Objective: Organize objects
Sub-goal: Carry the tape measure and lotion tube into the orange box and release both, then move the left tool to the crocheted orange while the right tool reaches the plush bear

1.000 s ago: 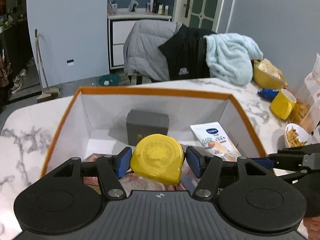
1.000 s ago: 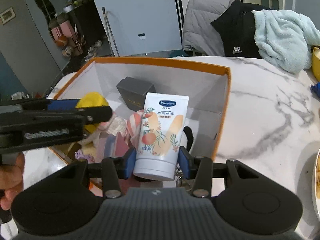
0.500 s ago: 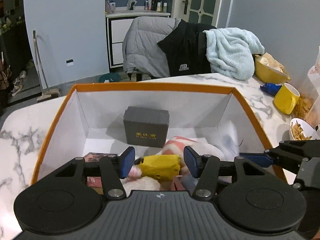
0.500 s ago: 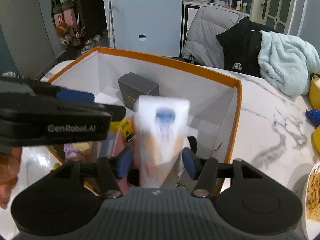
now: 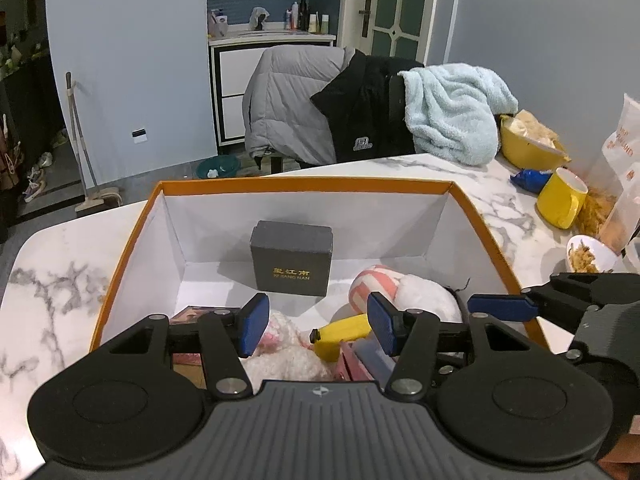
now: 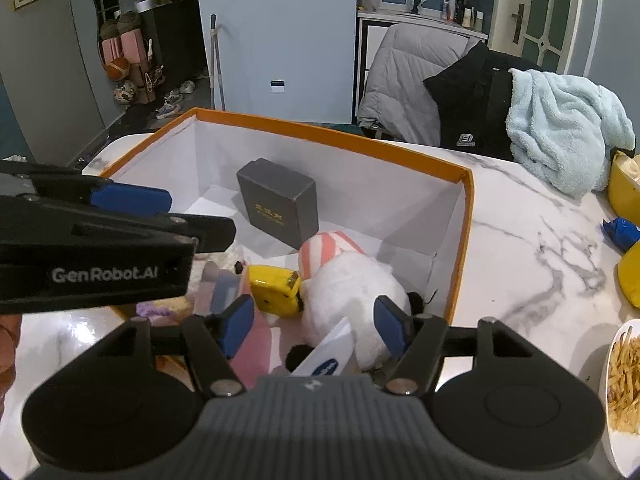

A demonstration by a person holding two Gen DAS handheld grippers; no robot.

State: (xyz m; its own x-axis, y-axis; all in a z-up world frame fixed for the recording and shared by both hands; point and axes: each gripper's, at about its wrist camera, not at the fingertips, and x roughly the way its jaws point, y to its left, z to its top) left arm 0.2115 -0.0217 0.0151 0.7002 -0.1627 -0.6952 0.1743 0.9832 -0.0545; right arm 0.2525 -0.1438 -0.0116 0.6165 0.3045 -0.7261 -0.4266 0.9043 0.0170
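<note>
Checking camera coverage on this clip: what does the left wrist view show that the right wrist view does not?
Only the left wrist view shows the yellow mug whole and the printed bag beside it. Only the right wrist view shows the white lotion tube lying near the open right gripper, and the plate of fries. Both show the orange box, the dark grey box, the yellow tape measure, the white plush toy and the open left gripper.

box point(image 5: 304, 187) back floor free, grey case point(image 5: 291, 258) standing, plush point(image 6: 352, 292) crowding front
</note>
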